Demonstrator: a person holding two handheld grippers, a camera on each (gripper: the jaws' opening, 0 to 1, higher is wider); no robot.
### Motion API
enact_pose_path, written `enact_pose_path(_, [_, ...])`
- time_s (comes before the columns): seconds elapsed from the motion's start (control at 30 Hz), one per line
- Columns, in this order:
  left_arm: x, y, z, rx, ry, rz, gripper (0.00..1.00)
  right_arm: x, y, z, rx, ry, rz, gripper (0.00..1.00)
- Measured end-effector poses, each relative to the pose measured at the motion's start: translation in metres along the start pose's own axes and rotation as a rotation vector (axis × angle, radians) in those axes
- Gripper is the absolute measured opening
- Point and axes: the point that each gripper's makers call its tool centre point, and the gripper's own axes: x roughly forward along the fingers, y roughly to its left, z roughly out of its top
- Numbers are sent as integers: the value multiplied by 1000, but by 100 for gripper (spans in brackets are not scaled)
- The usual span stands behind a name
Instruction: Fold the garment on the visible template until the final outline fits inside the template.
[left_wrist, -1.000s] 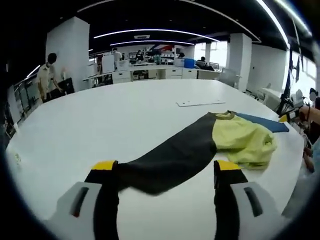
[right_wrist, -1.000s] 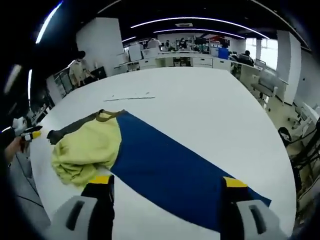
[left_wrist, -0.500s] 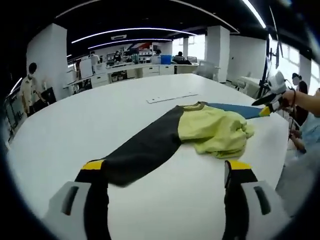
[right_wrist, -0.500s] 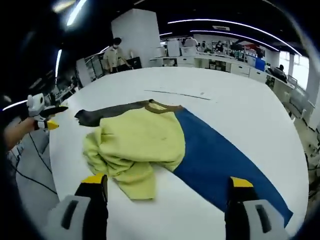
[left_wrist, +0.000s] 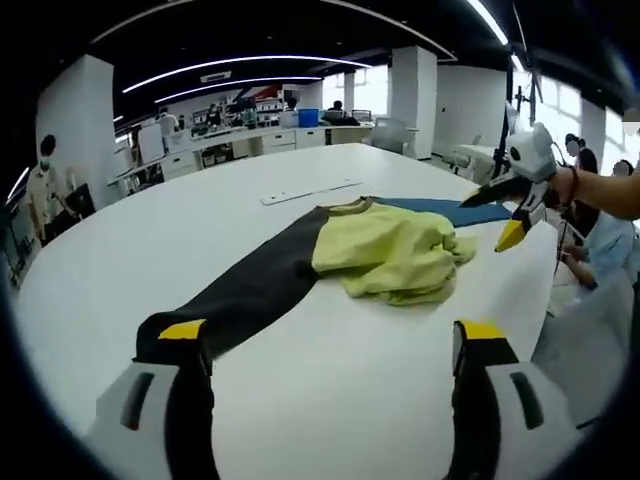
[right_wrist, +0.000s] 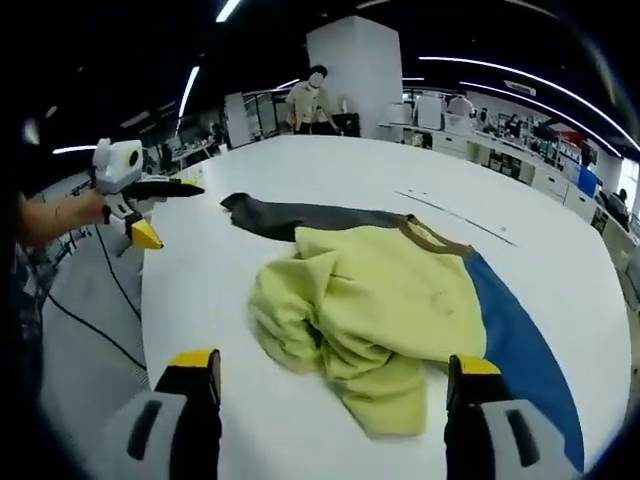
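A garment lies on the white table (left_wrist: 330, 390). Its yellow body (left_wrist: 388, 254) (right_wrist: 375, 300) is crumpled in a heap, a black sleeve (left_wrist: 245, 292) (right_wrist: 290, 215) stretches flat to one side, and a blue sleeve (left_wrist: 440, 208) (right_wrist: 520, 340) to the other. My left gripper (left_wrist: 330, 335) is open above bare table, its left jaw near the black sleeve's end. My right gripper (right_wrist: 330, 365) is open in front of the yellow heap. In each view the other gripper (left_wrist: 487, 220) (right_wrist: 172, 212) comes in hand-held, open, off the cloth.
A thin pale strip (left_wrist: 305, 192) (right_wrist: 455, 215) lies flat on the table beyond the collar. A cable (right_wrist: 100, 310) hangs past the table edge. A person (left_wrist: 45, 185) (right_wrist: 315, 100) stands by desks (left_wrist: 250, 140) at the back.
Both views have swung round, so the yellow heap now sits nearer the middle of each. Each gripper has come further into the other's view. The garment lies as before.
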Motion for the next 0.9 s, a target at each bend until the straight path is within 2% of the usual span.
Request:
enact_pose_path(0.17, [-4, -14, -2, -8, -5, -23, 97, 7, 10, 4, -27, -4, 11, 88])
enact_pose_path(0.3, [-4, -21, -4, -13, -4, -40, 96, 14, 22, 11, -48, -39, 27, 82])
enact_pose_path(0.5, [-5, -33, -6, -13, 1, -61, 94, 29, 46, 13, -106, -53, 82, 63])
enact_pose_path(0.67, [-7, -40, -11, -5, 8, -81, 93, 45, 53, 7, -134, -25, 93, 48])
enact_pose_path(0.9, [-12, -44, -16, -1, 22, -89, 92, 64, 52, -8, -125, 23, 76, 39])
